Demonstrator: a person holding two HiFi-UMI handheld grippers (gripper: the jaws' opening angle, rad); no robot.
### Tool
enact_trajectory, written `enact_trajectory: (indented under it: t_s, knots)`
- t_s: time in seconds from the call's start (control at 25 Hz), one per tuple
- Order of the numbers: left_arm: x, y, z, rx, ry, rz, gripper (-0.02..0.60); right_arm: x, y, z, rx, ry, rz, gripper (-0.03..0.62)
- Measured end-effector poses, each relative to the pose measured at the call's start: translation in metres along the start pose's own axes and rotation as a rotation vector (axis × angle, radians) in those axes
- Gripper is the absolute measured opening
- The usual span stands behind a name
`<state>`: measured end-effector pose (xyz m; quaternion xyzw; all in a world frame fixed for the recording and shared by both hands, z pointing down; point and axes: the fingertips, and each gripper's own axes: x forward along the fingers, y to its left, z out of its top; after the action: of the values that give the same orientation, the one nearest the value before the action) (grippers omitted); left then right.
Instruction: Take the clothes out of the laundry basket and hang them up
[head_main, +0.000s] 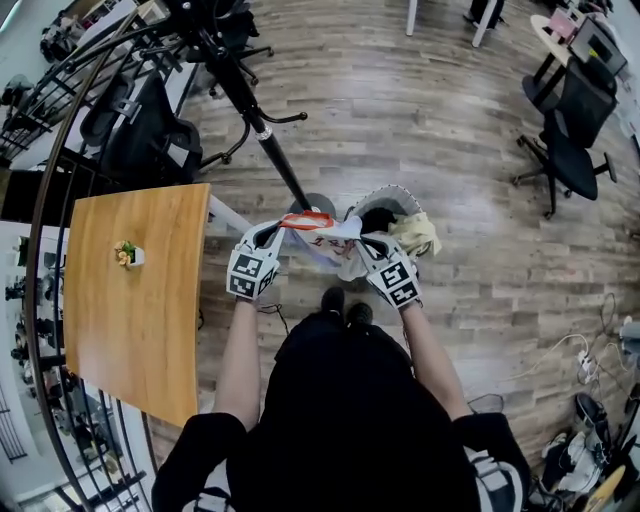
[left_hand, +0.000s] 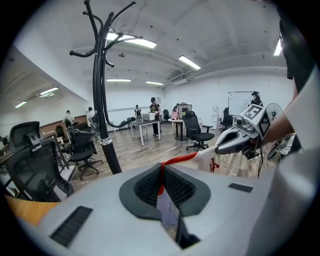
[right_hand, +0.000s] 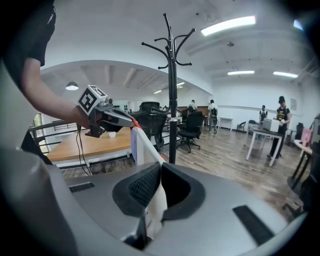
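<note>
Left claw (head_main: 284, 224) and right claw (head_main: 363, 241) both pinch one red-trimmed white garment (head_main: 333, 243) over one laundry basket (head_main: 388, 192), near one coat stand (head_main: 262, 130).

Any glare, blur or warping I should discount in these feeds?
Head view: heavy fisheye bows the table edges; light is even, no glare. Left gripper view: ceiling lights blow out white, and the garment in the jaws looks soft. Right gripper view: dark rounded corners, coat rack sharp.

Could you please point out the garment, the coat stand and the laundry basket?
garment (head_main: 335, 238): head view, its white middle.
coat stand (head_main: 276, 156): head view, its black pole.
laundry basket (head_main: 396, 189): head view, its far rim.
</note>
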<state>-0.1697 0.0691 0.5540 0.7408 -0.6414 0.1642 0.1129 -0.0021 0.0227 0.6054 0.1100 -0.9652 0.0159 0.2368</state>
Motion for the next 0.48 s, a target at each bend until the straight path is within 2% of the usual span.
enact_trajectory:
  t_s: [0.48]
  knots:
    - [-0.043,0.004,0.034,0.050,-0.062,0.140,0.025,-0.011,0.016,0.036,-0.031,-0.104,0.090,0.015]
